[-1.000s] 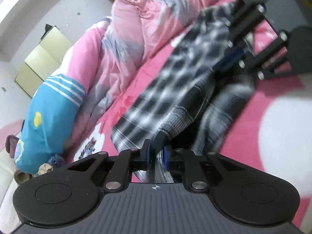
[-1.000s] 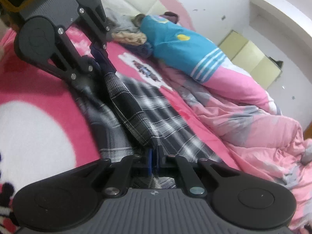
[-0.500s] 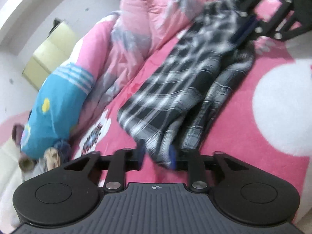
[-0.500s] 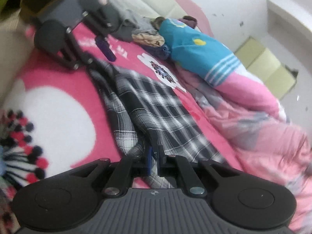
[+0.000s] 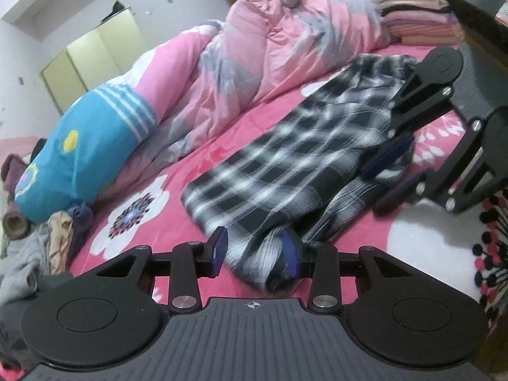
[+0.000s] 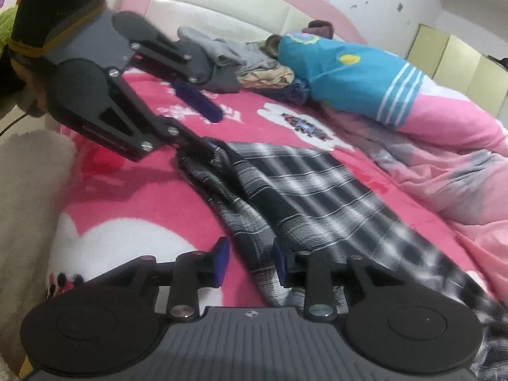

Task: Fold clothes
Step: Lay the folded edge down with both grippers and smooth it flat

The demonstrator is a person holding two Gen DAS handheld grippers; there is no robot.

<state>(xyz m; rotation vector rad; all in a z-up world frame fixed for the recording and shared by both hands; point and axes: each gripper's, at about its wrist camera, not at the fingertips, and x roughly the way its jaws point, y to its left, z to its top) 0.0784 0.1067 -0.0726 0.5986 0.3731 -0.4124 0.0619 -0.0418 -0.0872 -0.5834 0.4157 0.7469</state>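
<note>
A black-and-white plaid garment (image 5: 285, 165) (image 6: 304, 190) lies as a long folded strip on the pink bedspread (image 5: 349, 247). My left gripper (image 5: 254, 250) (image 6: 206, 130) hovers over one end, its jaws opening; a bunched fold sits between the blue pads (image 5: 290, 252) and leans on the right-hand one without being pinched. At the other end, the jaws of my right gripper (image 6: 250, 262) (image 5: 390, 171) are opening too. The cloth's edge lies loose by its right pad (image 6: 279, 260).
A pink and grey quilt (image 5: 260, 50) is heaped along the far side of the bed, next to a blue striped bolster (image 6: 349, 73). Loose clothes (image 6: 254, 70) lie by the white headboard (image 6: 222, 12). A folded stack (image 5: 412, 12) sits at the bed's far end.
Both grippers were shut on the ends of the plaid garment and have let go, left first, then right. The garment now lies flat on the bed, and the left gripper has lifted slightly.
</note>
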